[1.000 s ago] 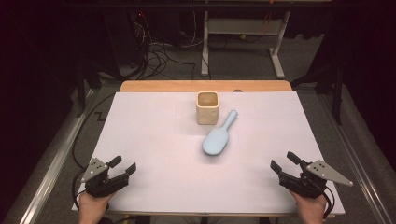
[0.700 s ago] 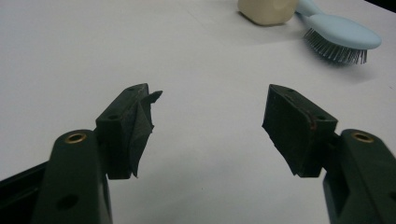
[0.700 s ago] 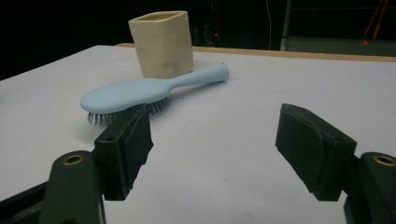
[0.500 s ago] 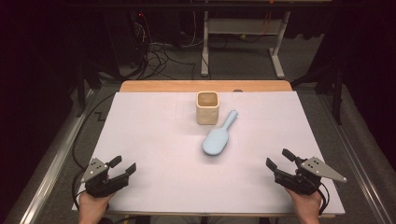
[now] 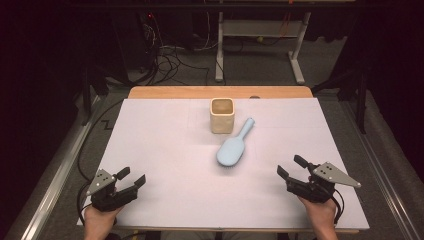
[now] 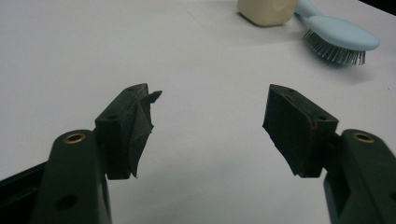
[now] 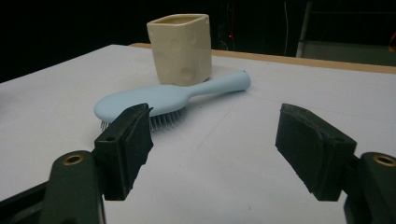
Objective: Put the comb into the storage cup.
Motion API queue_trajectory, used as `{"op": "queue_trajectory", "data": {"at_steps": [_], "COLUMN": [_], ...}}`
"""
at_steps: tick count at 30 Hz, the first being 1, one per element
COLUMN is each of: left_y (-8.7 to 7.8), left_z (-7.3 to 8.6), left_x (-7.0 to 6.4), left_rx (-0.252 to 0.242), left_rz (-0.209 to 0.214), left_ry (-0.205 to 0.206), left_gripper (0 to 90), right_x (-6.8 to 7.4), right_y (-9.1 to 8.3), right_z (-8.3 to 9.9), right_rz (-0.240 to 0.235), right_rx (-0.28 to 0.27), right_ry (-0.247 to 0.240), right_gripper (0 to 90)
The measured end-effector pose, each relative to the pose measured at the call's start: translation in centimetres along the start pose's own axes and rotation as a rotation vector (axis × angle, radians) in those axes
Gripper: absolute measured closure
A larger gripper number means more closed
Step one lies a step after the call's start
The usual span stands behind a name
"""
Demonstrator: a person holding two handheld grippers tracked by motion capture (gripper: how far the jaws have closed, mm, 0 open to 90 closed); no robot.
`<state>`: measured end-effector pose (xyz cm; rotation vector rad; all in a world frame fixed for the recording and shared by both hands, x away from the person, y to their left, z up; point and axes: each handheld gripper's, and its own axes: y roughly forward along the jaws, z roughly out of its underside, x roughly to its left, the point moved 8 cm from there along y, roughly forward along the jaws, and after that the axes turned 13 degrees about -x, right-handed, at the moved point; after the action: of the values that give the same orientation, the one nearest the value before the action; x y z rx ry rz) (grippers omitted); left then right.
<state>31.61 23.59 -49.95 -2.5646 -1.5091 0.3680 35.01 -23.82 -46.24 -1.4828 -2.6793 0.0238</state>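
1. The white table (image 5: 165, 150) carries just two items, both past its middle toward twelve o'clock, and nothing has been lifted yet.
2. The light blue hairbrush (image 5: 234, 146) lies bristles down, its handle pointing to one o'clock, beside the cream square cup (image 5: 222, 115); whether they touch is hard to tell.
3. The right gripper (image 5: 292, 169), at four o'clock, has jaws spread wide and empty, aimed at the brush, probably first to reach.
4. The left gripper (image 5: 131, 176), at seven o'clock, gapes empty too.
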Motion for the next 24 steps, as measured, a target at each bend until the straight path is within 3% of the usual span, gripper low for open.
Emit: {"op": "queue_trajectory", "data": {"at_steps": [24], "left_y": [0.1], "left_z": [0.1], "left_x": [0.0], "left_rx": [0.002], "left_rz": [-0.003], "left_ry": [-0.004], "left_gripper": [33.1], "right_x": [0.9], "right_y": [3.2], "right_z": [-0.3], "right_rz": [-0.044], "right_rx": [0.015], "right_ry": [0.009], "right_gripper": [29.5]}}
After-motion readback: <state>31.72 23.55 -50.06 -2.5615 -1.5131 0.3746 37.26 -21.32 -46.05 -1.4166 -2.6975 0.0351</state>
